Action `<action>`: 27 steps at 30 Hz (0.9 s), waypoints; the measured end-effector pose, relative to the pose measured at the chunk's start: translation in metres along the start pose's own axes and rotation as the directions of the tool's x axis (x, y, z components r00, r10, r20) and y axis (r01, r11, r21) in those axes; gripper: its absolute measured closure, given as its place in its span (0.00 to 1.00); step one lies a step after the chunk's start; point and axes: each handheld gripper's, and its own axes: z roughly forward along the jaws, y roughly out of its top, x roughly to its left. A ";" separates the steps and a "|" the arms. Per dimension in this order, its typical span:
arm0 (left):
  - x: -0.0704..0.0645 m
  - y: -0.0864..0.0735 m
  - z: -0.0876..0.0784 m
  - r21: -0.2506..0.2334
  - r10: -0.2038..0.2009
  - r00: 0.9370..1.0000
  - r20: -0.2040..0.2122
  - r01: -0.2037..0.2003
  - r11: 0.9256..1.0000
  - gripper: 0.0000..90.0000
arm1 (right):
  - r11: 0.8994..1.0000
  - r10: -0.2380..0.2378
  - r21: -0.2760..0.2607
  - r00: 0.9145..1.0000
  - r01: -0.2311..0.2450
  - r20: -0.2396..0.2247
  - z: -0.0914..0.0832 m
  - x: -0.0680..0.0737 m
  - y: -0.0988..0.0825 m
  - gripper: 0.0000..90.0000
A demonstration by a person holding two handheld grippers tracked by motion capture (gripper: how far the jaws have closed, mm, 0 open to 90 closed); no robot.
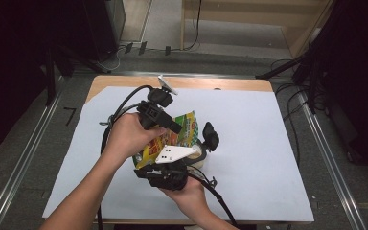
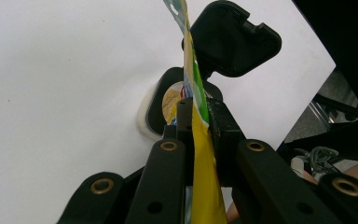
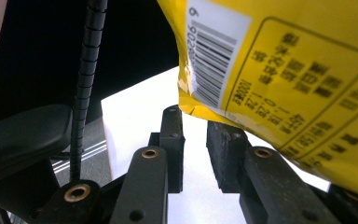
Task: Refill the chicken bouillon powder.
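From above, both hands meet over the middle of the desk (image 1: 268, 158), which is covered with a white sheet. The left hand (image 1: 127, 136) carries the left gripper (image 1: 178, 128), pointing right and slightly toward the person, and it is on a yellow and green snack bag (image 1: 184, 128) held up off the sheet. The right hand (image 1: 187, 191) comes in just below with the right gripper (image 1: 210, 136), its grey three-cornered plate on top, reaching up under the bag; a pale round bowl (image 1: 199, 155) sits on the sheet just behind that gripper. Over to the left gripper view: the fingers (image 2: 216, 128) are pressed together on the bag (image 2: 200, 154), whose thin edge stands upright between them, clamped tight. Beyond them sits the bowl (image 2: 161, 109) on the white sheet, and the other gripper's black finger tip hangs above it, touching the bag's far side. Now the right gripper view: the fingers (image 3: 172, 140) stand a little apart with white sheet visible through the gap, gripping nothing. The yellow back of the bag (image 3: 279, 79), barcode and printed text facing the camera, hangs just above them, and its lower corner lies close over the tips of the two fingers.
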 end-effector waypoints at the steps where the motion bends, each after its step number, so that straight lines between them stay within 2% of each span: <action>1: 0.000 0.000 0.000 0.000 0.000 1.000 0.000 0.000 1.000 0.95 | 1.000 0.000 0.000 1.000 0.000 0.000 0.000 0.000 0.000 0.86; 27: -0.004 0.000 0.000 -0.008 0.009 1.000 -0.001 -0.009 1.000 0.95 | 1.000 -0.003 0.003 1.000 0.003 0.012 0.000 -0.002 -0.001 0.86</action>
